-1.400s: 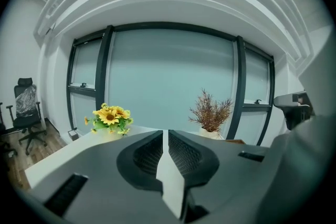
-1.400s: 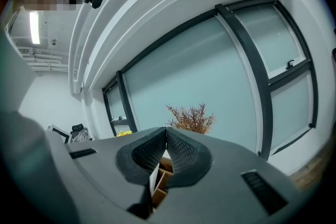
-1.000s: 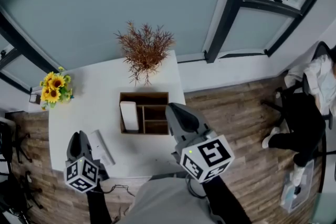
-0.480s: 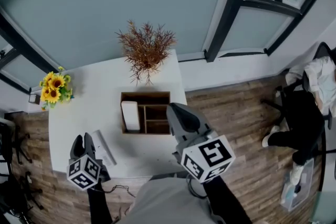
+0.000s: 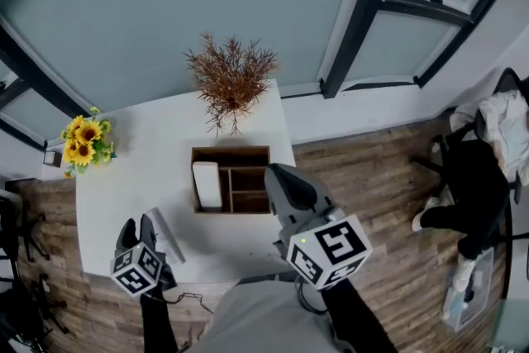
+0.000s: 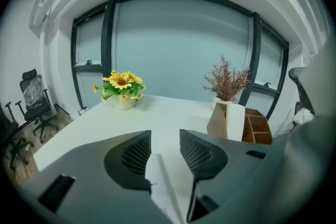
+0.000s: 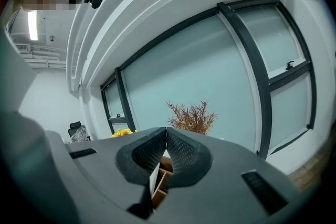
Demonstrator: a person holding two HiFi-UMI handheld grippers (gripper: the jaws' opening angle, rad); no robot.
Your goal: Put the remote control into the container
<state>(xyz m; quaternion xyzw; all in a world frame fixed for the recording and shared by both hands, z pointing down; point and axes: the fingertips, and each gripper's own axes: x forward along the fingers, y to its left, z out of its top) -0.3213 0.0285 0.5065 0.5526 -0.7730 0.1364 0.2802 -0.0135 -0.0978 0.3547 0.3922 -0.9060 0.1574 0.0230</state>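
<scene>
- The white table point(image 5: 116, 178) lies under and ahead of the left gripper; the right gripper reaches in over its near right edge.
- A dried reddish plant point(image 5: 230, 83) stands at the table's far edge, beyond the right gripper's tips.
- The wooden container point(image 5: 231, 151) sits just ahead of the right gripper and off to the right of the left one. Its long left compartment holds a white block point(image 5: 206, 182).
- A pot of sunflowers point(image 5: 85, 140) stands far ahead of the left gripper, slightly to its left.
- The right gripper point(image 7: 166, 134) has its jaws pressed together with nothing between them.
- The left gripper point(image 6: 165, 135) tilts down at the table, and its jaws have just been opening and stand apart.
- The remote control point(image 6: 165, 186), white and slim, lies flat on the table in the gap between the left gripper's spread jaws, outside the container; the pads do not squeeze it.
</scene>
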